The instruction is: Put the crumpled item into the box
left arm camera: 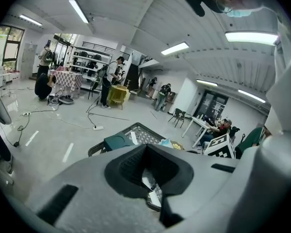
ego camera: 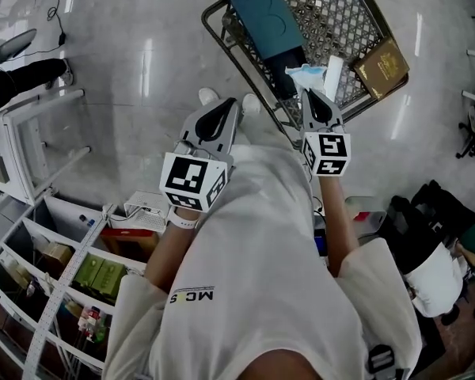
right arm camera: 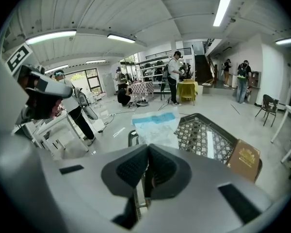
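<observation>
A light-blue and white crumpled sheet (ego camera: 305,74) (right arm camera: 156,123) hangs over the near rim of a black wire basket (ego camera: 344,18) (right arm camera: 203,130). My right gripper (ego camera: 313,95) (right arm camera: 146,152) is shut on the sheet's lower edge. Inside the basket lie a dark teal box (ego camera: 265,18) (left arm camera: 118,141), a brown box (ego camera: 382,66) (right arm camera: 245,158) and a white tube (ego camera: 333,71). My left gripper (ego camera: 224,108) (left arm camera: 146,147) hovers just left of the basket's near corner, jaws together with nothing between them. The sheet (left arm camera: 168,143) also shows in the left gripper view.
A shelf unit (ego camera: 59,279) with packaged goods stands at the lower left, with a white trolley (ego camera: 12,153) beyond it. Black bags and a seated person (ego camera: 431,236) are at the right. Several people and tables stand far off across the hall (left arm camera: 109,81).
</observation>
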A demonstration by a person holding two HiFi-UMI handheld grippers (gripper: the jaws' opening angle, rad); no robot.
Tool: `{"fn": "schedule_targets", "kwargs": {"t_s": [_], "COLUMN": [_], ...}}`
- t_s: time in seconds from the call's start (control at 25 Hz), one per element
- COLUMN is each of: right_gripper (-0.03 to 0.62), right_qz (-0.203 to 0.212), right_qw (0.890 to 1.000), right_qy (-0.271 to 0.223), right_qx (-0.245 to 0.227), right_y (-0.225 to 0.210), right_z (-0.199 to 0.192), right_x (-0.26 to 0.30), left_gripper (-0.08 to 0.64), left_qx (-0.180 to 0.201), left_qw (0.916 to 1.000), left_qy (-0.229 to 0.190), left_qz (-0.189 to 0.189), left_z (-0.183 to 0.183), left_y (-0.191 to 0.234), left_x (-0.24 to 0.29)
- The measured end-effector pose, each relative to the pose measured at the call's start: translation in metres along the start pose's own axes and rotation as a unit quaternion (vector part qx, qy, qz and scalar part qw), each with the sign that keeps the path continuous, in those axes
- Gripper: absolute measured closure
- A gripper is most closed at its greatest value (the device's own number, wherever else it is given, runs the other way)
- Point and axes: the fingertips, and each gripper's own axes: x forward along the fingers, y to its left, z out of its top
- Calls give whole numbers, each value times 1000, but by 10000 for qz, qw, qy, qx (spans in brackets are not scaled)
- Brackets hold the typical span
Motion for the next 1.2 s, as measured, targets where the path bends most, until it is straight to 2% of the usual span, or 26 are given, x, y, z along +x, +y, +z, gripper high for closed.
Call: {"fn": "schedule_targets", "kwargs": {"t_s": [0.44,0.84,1.2], "right_gripper": [574,574,572], "right_qz": [53,-82,-74], "right_qw": [9991,9971,9910], "right_qy": [423,734,1301], "right_qx": [1,177,318], "right_y": [1,-11,-21], "right_z": [-38,-66,-111], "right_x": [46,85,122], "left_gripper": [537,537,536], "left_qx": [-156,-108,-179], "left_qw": [9997,9986,9979], "left_qy": [201,518,620], "left_qz": [-40,-7,70], "left_z": [-17,-42,-52], "left_y": [5,20,30], "left_x": [21,39,52]}}
